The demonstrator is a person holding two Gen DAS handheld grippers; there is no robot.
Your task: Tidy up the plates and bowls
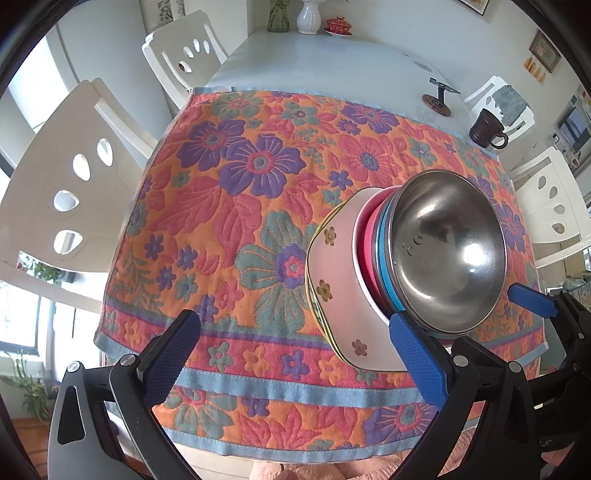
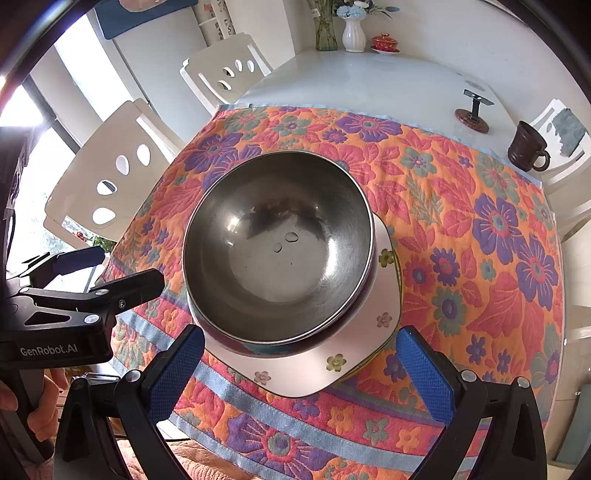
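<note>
My left gripper (image 1: 295, 354) stands wide open with nothing between its blue pads (image 1: 421, 363); the right-hand pad sits just beside the near rim of the steel bowl (image 1: 448, 251), and I cannot tell whether it touches. My right gripper (image 2: 301, 371) is also spread wide and empty, its two pads flanking the near edge of the white flowered plate (image 2: 384, 319) without closing on it.

I take the steel bowl as my landmark. It sits on top of a stack: under it I see a blue bowl (image 1: 386, 284), then a pink bowl (image 1: 369, 251), then the white flowered plate, with yellow-edged plates (image 1: 314, 295) beneath that. The whole stack rests on the floral cloth (image 1: 229, 206), toward the cloth's near border. A few water drops lie inside the bowl.

To the left of the bowl the cloth is bare and wide, giving me free room on that side. Beyond the bowl, the cloth ends at a blue hem and bare white table (image 1: 317, 62) runs on. Far right of the bowl, a dark brown mug (image 1: 487, 129) stands at the cloth's far corner, with a small stand (image 1: 439, 98) just past it. At the table's far end stand a white vase (image 1: 308, 16) and a red lidded cup (image 1: 338, 26). White chairs (image 1: 70, 192) ring the table.

In the right wrist view, a hand (image 2: 40, 402) grips the left tool's handle, left of the bowl.
</note>
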